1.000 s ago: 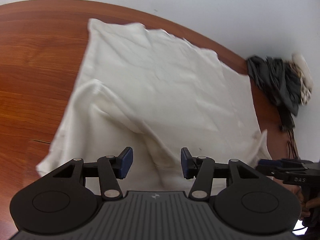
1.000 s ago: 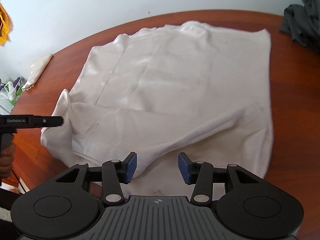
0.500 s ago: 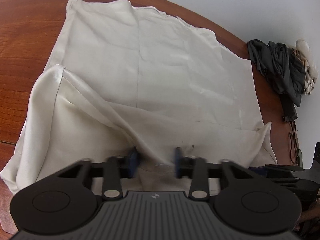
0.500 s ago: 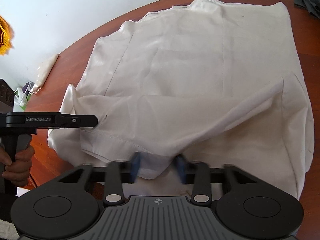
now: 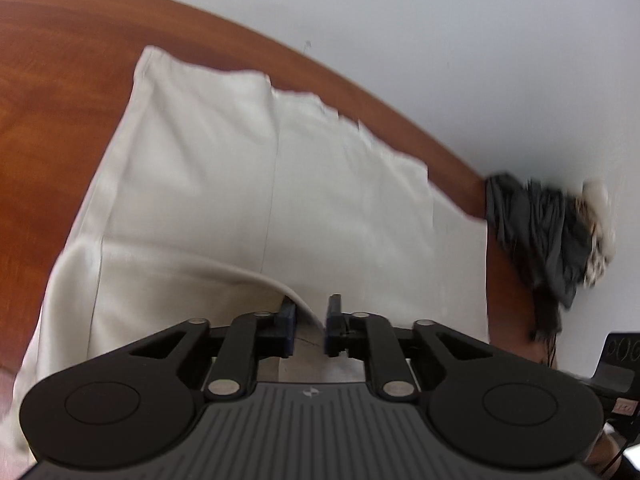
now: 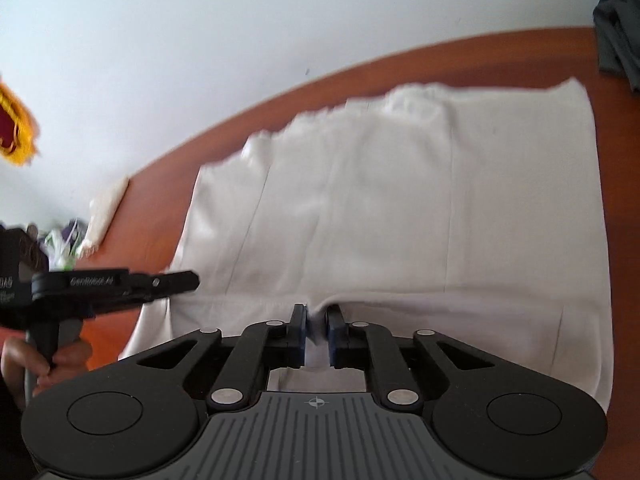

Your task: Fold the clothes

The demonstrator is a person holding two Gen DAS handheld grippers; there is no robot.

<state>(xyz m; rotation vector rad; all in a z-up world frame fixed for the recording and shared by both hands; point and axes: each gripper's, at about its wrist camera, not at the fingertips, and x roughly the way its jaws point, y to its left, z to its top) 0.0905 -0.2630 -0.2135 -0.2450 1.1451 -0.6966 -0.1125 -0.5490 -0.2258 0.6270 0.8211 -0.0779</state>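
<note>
L gripper (image 5: 310, 330): jaws were spread 1 s ago, now pinching near hem of cream garment (image 5: 280, 184) | R gripper (image 6: 316, 334): same, clamped on hem | garment: spread on wooden table (image 5: 52, 80), near edge lifted, views blurred | read: hem likely being carried toward far edge, fold under way

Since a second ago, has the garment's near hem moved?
Yes. The near hem, pinched in the right hand-held gripper, has travelled toward the table's far edge.
</note>
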